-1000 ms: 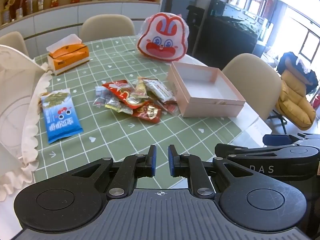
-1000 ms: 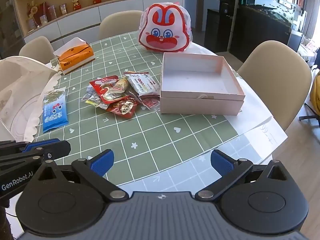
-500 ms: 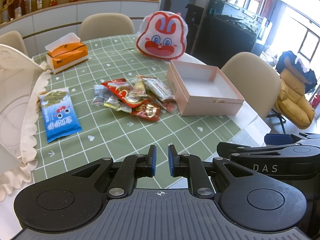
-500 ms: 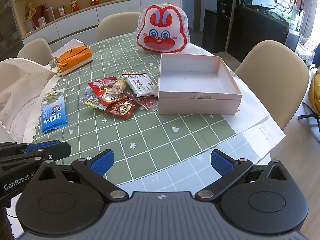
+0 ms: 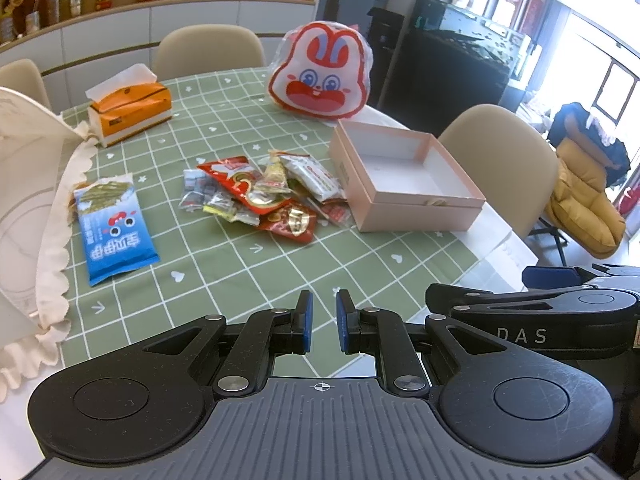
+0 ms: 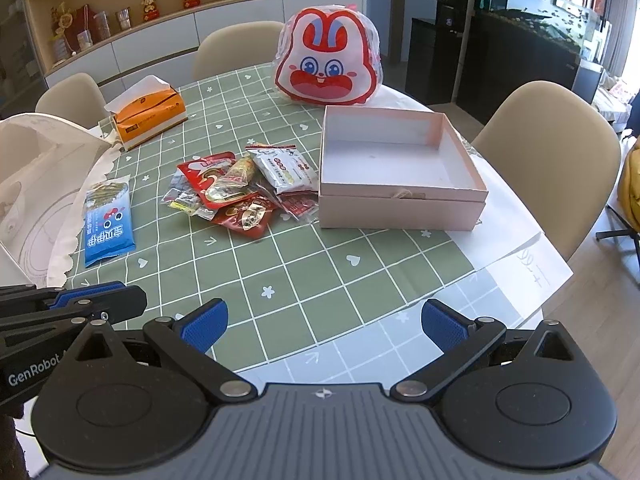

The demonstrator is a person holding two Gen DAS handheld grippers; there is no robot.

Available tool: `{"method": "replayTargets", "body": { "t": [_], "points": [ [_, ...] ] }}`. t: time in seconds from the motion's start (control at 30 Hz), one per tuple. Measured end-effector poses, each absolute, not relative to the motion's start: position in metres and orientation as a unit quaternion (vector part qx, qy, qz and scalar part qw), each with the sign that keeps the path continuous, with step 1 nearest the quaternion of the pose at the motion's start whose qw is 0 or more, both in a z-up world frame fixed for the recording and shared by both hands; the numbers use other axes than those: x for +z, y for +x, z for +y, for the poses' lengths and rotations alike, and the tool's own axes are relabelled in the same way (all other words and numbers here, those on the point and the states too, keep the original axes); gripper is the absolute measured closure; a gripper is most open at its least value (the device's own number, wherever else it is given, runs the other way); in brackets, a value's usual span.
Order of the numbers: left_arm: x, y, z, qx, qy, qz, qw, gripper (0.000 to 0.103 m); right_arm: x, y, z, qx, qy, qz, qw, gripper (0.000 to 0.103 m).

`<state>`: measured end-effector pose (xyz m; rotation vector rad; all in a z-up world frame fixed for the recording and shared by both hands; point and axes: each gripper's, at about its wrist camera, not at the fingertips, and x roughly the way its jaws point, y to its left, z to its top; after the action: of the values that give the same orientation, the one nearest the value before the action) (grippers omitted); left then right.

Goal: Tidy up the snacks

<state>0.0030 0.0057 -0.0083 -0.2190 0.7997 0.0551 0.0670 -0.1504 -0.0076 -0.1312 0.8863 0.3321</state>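
A pile of several snack packets [image 5: 260,196] [image 6: 240,192] lies on the green checked tablecloth, just left of an open, empty pink box [image 5: 404,184] [image 6: 396,172]. A blue snack pack [image 5: 114,228] [image 6: 106,224] lies apart at the left. My left gripper [image 5: 322,322] is nearly shut with nothing between its pads, hovering over the near table edge. My right gripper [image 6: 324,324] is open and empty, also over the near edge, well short of the snacks.
A rabbit-face bag [image 5: 320,76] [image 6: 328,68] stands behind the box. An orange tissue box [image 5: 128,114] [image 6: 148,114] sits at the back left. A white frilled cloth bag [image 5: 28,184] lies at the left edge. Beige chairs [image 6: 552,152] surround the table.
Both grippers have drawn back and risen a little, so the table looks slightly farther away. Jaw openings are unchanged. Nothing on the table has moved.
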Motion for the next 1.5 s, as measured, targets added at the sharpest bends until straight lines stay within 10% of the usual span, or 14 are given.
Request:
{"method": "replayTargets", "body": {
  "t": [1.5],
  "points": [
    [-0.018,0.009,0.020,0.040,-0.125,0.409,0.903,0.086,-0.017,0.070,-0.145,0.159,-0.071,0.430,0.886,0.000]
  ]
}}
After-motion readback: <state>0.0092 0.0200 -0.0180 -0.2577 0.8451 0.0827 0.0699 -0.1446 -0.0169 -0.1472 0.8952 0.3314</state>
